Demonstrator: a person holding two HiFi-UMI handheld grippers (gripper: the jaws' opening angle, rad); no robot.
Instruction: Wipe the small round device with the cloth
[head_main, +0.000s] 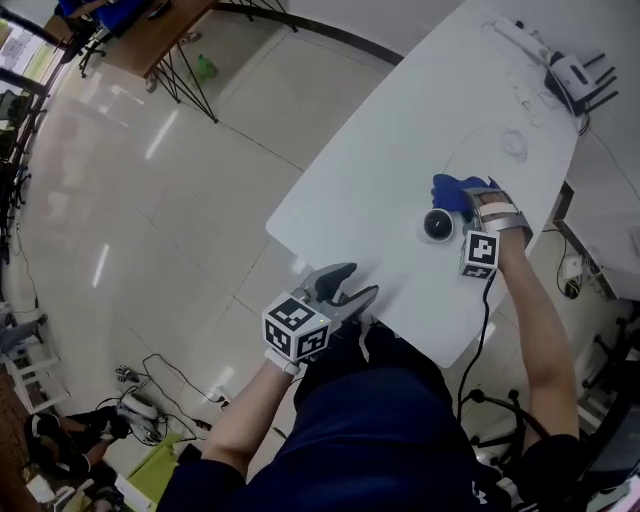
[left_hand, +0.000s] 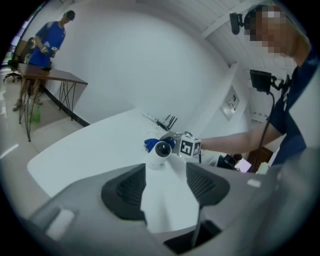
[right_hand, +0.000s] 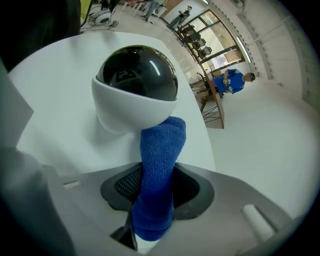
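No legible text; perhaps faint lettering on the round device (right_hand: 137, 75)

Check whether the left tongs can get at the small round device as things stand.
Probably yes: the left tongs are open and empty, and only bare table lies between them and the device. The right tongs hold the cloth beyond it.

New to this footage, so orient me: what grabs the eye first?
The blue cloth, clamped in the right hand-held gripper, reaches the white small round device with its black dome, standing on the white table. The left hand-held gripper hovers open and empty at the table's near edge.
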